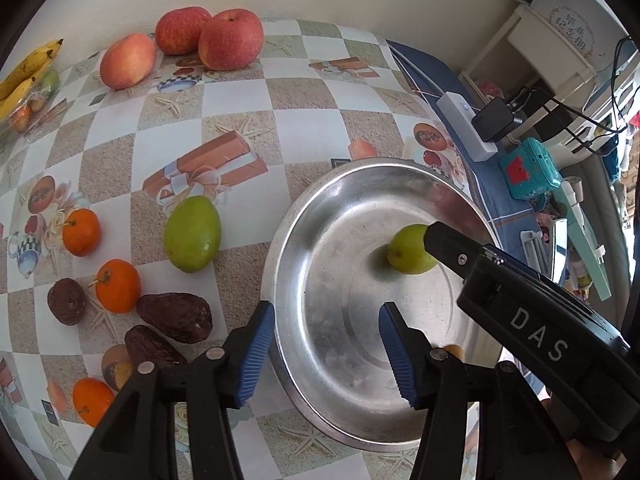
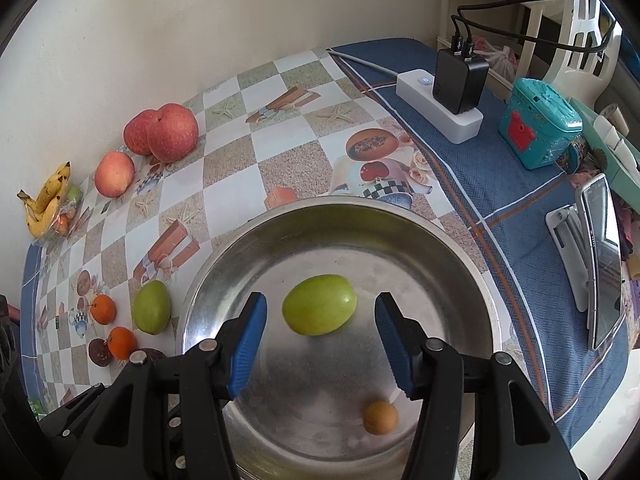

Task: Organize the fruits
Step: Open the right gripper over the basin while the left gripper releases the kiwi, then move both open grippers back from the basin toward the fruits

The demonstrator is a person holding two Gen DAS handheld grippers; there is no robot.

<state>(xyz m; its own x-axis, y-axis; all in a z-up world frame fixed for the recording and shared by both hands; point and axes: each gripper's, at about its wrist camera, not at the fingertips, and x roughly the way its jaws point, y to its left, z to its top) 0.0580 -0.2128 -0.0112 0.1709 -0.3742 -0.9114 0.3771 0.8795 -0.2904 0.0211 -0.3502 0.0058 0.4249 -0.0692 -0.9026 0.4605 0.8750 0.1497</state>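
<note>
Your right gripper (image 2: pixel 320 340) hangs over the round stainless-steel basin (image 2: pixel 400 216) with its blue-padded jaws spread wide and nothing between them; the smooth green oval fruit (image 2: pixel 319 310) lies loose on the basin floor just beyond the tips. A small brownish-orange round fruit (image 2: pixel 380 417) sits nearer you in the same basin. Your left gripper (image 1: pixel 326 344) is also spread apart and empty, one jaw over the basin's near-left rim and the other over its floor.

The risks, as I judge them:

- The green fruit in the basin rests on slick, sloped metal. Bump it or the rim with either gripper and it will likely roll, possibly into the small brown one.
- Both grippers crowd the basin. In the left view the right gripper's black body crosses over the fruit, so a reach from the left could knock them together.
- The larger green pear-shaped fruit (image 1: pixel 192 234) stands on the checkered tablecloth (image 1: pixel 304 92) just left of the basin. It is tapered and glossy; a pinch near its narrow end may squirt it out.
- Left of that, three small orange tangerines (image 1: pixel 81 231) and three dark brown wrinkled fruits (image 1: pixel 175 317) lie close together, so wide-open jaws coming down there could shove a neighbour away.
</note>
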